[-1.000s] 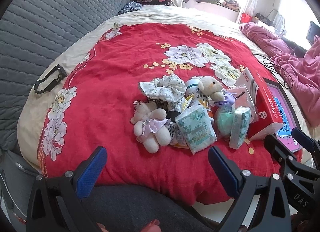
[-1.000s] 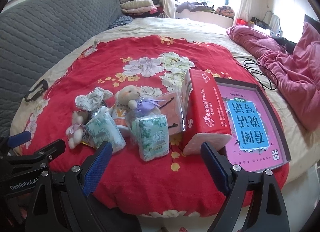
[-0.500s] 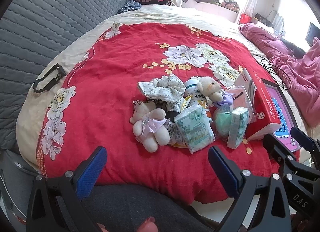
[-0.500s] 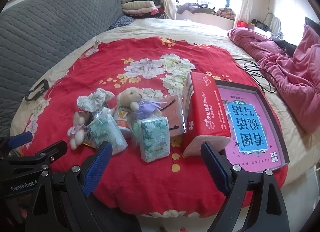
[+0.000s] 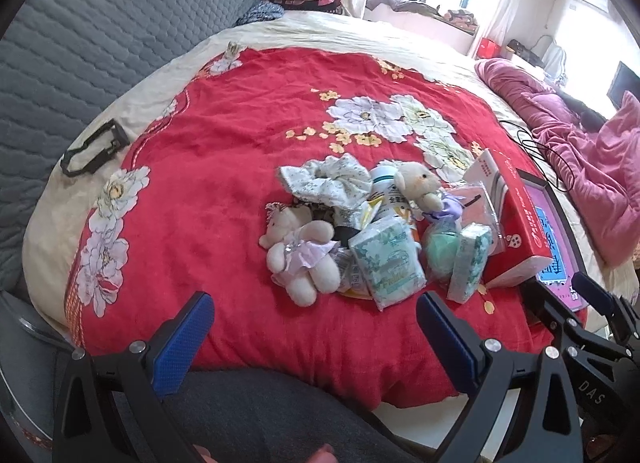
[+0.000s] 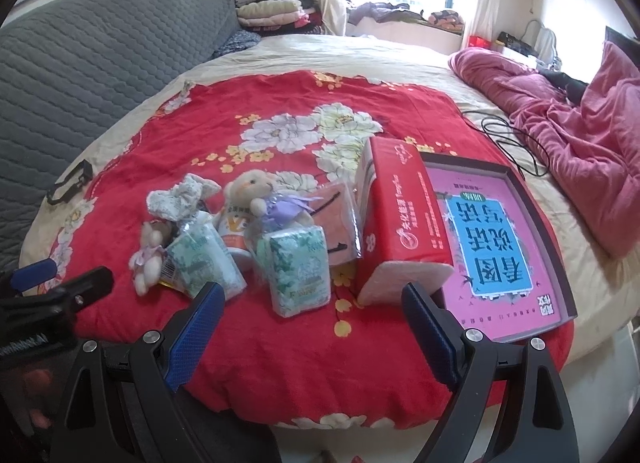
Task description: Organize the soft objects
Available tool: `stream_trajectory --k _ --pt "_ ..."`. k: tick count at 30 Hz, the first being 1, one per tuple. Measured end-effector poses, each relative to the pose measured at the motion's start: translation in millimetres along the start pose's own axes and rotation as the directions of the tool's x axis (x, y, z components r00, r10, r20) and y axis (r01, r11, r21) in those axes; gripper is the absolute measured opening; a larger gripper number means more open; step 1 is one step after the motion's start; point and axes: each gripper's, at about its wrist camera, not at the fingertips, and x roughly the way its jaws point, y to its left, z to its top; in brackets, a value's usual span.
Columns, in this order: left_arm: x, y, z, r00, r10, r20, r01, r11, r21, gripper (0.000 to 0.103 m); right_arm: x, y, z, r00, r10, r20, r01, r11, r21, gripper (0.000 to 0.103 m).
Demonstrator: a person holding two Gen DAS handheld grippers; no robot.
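Note:
A pile of soft things lies on the red flowered blanket [image 5: 240,151]: a cream plush bear in a pink dress [image 5: 302,251], a second bear with a purple bow [image 6: 256,193], a floral scrunchie [image 5: 328,181], two green tissue packs [image 5: 386,263] [image 6: 300,271], a pink tissue pack [image 6: 338,223] and a white bottle [image 5: 384,191]. A red tissue box [image 6: 404,219] stands beside a pink-lined tray [image 6: 504,239]. My left gripper [image 5: 312,327] is open and empty, short of the pile. My right gripper [image 6: 312,315] is open and empty, short of the near tissue pack.
A black clip [image 5: 90,151] lies at the blanket's left edge by the grey quilted headboard [image 5: 80,43]. A pink duvet [image 6: 580,131] and a black cable [image 6: 508,139] lie at the right. Folded clothes [image 6: 272,11] sit far back.
Both grippers have drifted slightly; the pile sits a little higher in the left view. Nothing on the bed has moved and both grippers stay open.

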Motion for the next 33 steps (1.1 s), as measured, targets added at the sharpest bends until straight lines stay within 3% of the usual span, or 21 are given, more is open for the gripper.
stream_trajectory --k 15,21,25,29,33 --pt "43 24 7 0.997 -0.016 -0.081 0.011 0.998 -0.054 0.101 34 8 -3 0.999 0.038 -0.035 -0.038 0.999 -0.003 0.091" --pt "74 42 24 0.987 -0.082 -0.138 0.061 0.987 -0.149 0.101 56 10 0 0.997 0.036 -0.070 -0.036 0.999 -0.003 0.091" --pt "97 59 29 0.974 -0.142 -0.175 0.099 0.967 -0.234 0.101 66 12 4 0.996 0.028 -0.080 -0.029 0.999 -0.015 0.091" --pt "124 74 27 0.949 -0.226 -0.220 0.144 0.931 -0.336 0.095 77 12 7 0.996 0.028 -0.087 -0.029 0.999 -0.017 0.091" --pt "137 77 27 0.934 -0.274 -0.231 0.177 0.914 -0.366 0.093 89 12 10 0.995 0.024 -0.099 -0.025 1.000 -0.008 0.091"
